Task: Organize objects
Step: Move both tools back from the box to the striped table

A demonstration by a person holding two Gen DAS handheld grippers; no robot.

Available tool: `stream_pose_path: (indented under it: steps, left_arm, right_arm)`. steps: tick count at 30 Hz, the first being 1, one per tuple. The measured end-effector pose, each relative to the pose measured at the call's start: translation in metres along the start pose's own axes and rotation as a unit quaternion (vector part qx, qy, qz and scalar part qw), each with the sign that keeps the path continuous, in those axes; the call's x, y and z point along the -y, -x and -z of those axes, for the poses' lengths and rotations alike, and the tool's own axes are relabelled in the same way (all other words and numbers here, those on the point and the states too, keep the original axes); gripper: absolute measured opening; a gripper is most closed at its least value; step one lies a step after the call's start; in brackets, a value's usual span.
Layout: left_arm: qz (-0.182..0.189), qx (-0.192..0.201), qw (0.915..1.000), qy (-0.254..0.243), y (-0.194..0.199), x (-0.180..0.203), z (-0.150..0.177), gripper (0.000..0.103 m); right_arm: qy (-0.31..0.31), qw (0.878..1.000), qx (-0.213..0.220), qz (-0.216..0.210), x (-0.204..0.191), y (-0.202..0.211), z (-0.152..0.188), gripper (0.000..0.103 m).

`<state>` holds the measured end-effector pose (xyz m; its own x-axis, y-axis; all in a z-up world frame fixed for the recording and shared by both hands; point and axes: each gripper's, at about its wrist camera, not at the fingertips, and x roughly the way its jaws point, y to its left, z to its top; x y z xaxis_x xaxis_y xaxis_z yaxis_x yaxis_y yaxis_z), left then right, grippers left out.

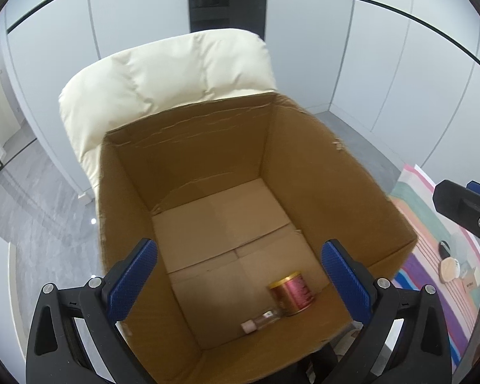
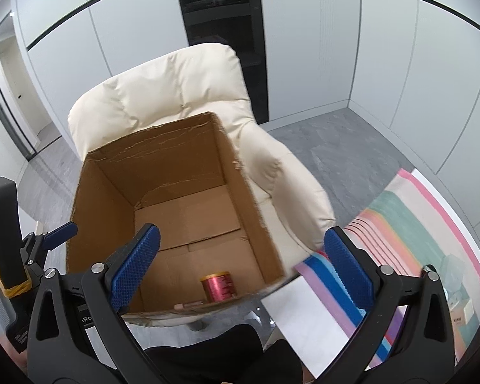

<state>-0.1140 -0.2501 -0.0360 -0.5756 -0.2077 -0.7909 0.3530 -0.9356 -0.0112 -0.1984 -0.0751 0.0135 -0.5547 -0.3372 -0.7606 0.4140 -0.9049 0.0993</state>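
An open cardboard box (image 1: 304, 147) stands on a cream armchair (image 1: 163, 73). On its floor near the front lie a red can with a gold rim (image 1: 292, 292) and a small clear bottle with a pale cap (image 1: 263, 319). My left gripper (image 1: 240, 283) is open and empty above the box's front edge. In the right wrist view the box (image 2: 96, 192) holds the red can (image 2: 217, 284). My right gripper (image 2: 241, 267) is open and empty, above the box's front right corner. The right gripper's body (image 1: 464, 208) shows at the left view's right edge.
A striped, multicoloured cloth (image 2: 409, 224) covers a table to the right, with small items (image 1: 449, 268) on it. Grey floor (image 2: 329, 140) and white wall panels (image 1: 368, 48) surround the chair. The left gripper's body (image 2: 6, 236) shows at the right view's left edge.
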Motion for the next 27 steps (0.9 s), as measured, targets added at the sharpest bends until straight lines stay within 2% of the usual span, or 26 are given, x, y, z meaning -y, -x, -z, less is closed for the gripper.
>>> stream_pose_path:
  steps: [8,11,15,27]
  left_arm:
    - [0.020,0.001,0.9996,-0.021,0.000,0.035,-0.004,0.103]
    - [0.025,-0.002,0.9991,-0.033,-0.002,0.048,-0.004,0.103]
    - [0.029,0.004,0.9982,-0.052,-0.002,0.070,-0.002,0.103]
    - [0.072,0.024,0.9922,-0.098,0.012,0.151,0.008,0.103]
  right_arm:
    - [0.001,0.999,0.010,0.038,0.031,0.020,0.014,0.103]
    - [-0.023,0.998,0.026,0.059,0.050,0.032,0.016,0.103]
    - [-0.060,0.996,0.031,0.053,0.078,0.046,0.016,0.103]
    - [-0.109,0.989,0.052,0.084,0.144,0.089,0.038,0.103]
